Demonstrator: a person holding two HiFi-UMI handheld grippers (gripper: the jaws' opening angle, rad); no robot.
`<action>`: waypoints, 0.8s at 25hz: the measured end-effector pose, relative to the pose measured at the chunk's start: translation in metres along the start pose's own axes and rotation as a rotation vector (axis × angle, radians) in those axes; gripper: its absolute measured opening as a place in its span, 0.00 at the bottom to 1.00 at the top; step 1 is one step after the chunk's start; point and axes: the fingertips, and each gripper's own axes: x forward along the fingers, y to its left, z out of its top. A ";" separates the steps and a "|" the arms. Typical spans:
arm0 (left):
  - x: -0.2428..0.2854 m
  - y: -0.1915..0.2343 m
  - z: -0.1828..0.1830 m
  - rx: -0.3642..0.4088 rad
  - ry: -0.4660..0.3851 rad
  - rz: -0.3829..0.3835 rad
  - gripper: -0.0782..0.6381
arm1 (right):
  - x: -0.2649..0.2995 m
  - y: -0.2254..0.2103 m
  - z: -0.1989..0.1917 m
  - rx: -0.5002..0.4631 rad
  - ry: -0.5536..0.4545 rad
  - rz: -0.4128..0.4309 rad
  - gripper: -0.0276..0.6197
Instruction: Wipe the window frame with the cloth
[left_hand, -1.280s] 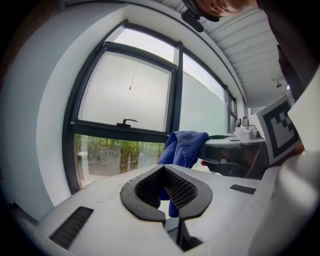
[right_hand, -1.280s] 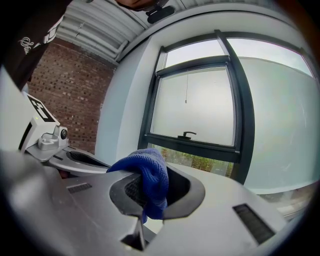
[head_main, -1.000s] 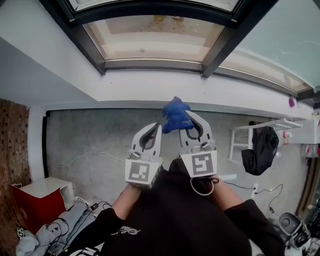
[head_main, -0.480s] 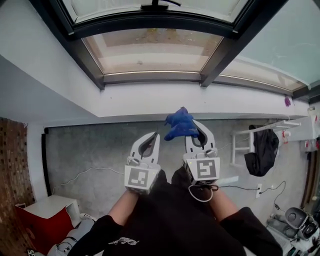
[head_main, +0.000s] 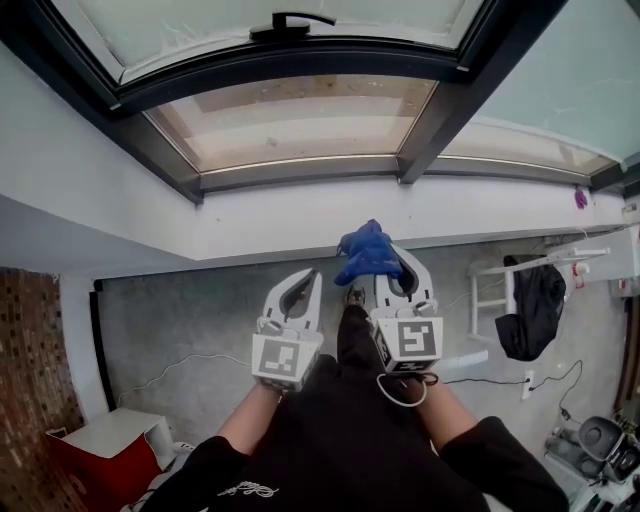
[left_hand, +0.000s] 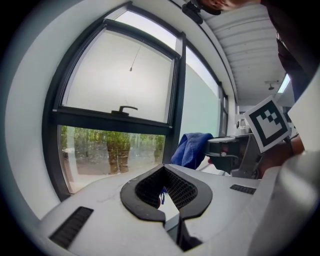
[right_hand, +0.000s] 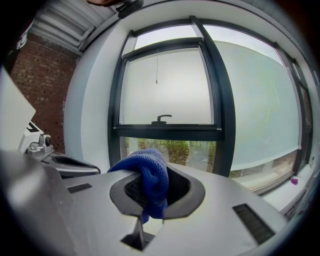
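Note:
A dark window frame (head_main: 300, 172) with a handle (head_main: 290, 20) on its upper sash fills the top of the head view, above a white sill (head_main: 250, 215). My right gripper (head_main: 385, 262) is shut on a blue cloth (head_main: 366, 252), which bunches over its fingertips just below the sill. In the right gripper view the cloth (right_hand: 150, 185) drapes through the jaws, with the frame (right_hand: 220, 125) ahead. My left gripper (head_main: 310, 280) is shut and empty, beside the right one. The left gripper view shows the cloth (left_hand: 192, 147) to the right and the frame (left_hand: 177, 100) ahead.
A grey floor lies far below, with a cable running across it. There is a red and white box (head_main: 100, 450) at the lower left and a brick wall (head_main: 30, 360) at the left edge. A black garment (head_main: 530, 305) hangs on a white rack at the right. A small purple item (head_main: 581, 197) sits on the sill.
The view has shifted toward the window, which now fills more of the picture. Both grippers sit closer under the sill. The cloth stays gripped in the right gripper.

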 end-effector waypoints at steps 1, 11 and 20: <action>0.011 0.001 0.001 0.003 0.005 0.008 0.12 | 0.008 -0.009 0.000 0.010 -0.004 0.002 0.08; 0.132 0.006 0.035 -0.029 0.024 0.091 0.12 | 0.094 -0.096 0.022 0.072 -0.034 0.086 0.08; 0.187 -0.001 0.041 -0.019 0.063 0.102 0.12 | 0.130 -0.139 0.025 0.135 -0.057 0.106 0.08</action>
